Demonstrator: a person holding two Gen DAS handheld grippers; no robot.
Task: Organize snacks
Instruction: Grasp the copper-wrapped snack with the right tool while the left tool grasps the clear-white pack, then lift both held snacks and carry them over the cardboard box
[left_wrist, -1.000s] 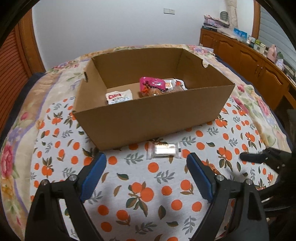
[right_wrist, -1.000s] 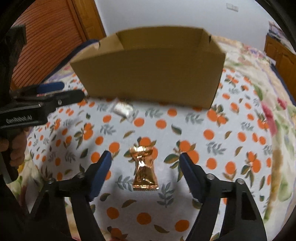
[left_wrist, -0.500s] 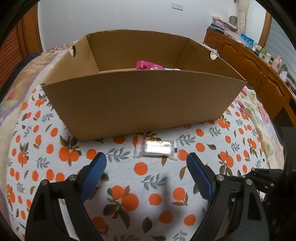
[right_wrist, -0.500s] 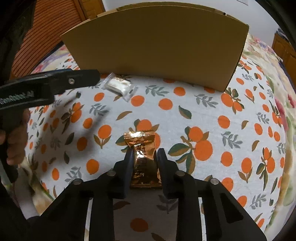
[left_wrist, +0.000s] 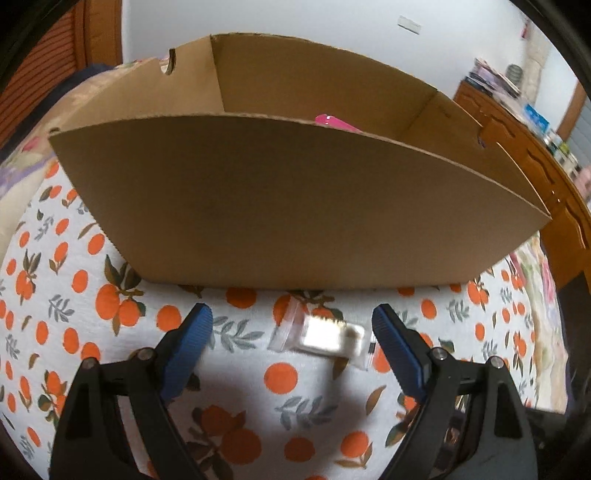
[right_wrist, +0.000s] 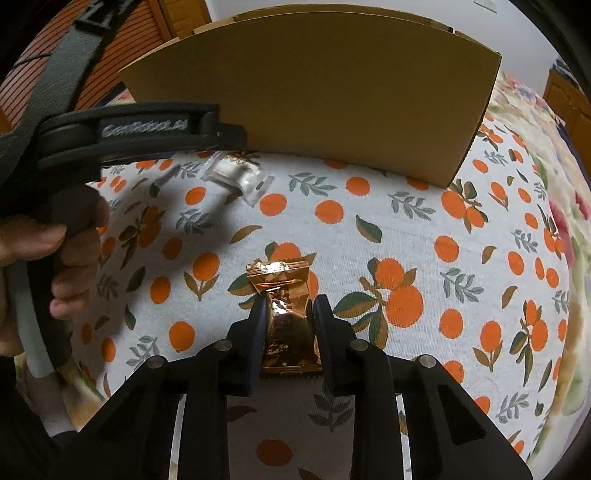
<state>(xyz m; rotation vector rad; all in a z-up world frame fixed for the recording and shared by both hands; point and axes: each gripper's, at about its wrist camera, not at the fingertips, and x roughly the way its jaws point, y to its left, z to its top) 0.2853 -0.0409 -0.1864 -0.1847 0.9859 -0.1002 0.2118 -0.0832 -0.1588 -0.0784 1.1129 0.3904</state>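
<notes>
A brown cardboard box (left_wrist: 295, 206) stands on the orange-print cloth; a pink snack pack (left_wrist: 332, 122) peeks over its near wall. A clear-wrapped white snack (left_wrist: 325, 336) lies just in front of the box, between the fingers of my open left gripper (left_wrist: 291, 328). In the right wrist view the same snack (right_wrist: 236, 177) lies by the box (right_wrist: 332, 92), under the left gripper's body (right_wrist: 122, 133). My right gripper (right_wrist: 290, 306) is shut on a copper foil snack packet (right_wrist: 288, 314) lying on the cloth.
The cloth (right_wrist: 406, 240) covers a bed with a floral quilt at its edges. A wooden sideboard (left_wrist: 535, 155) with small items runs along the right. The person's hand (right_wrist: 55, 258) holds the left gripper at the left of the right wrist view.
The right gripper closed on the copper packet. The left gripper moved lower and closer to the box, bringing the clear-wrapped snack between its open fingers.
</notes>
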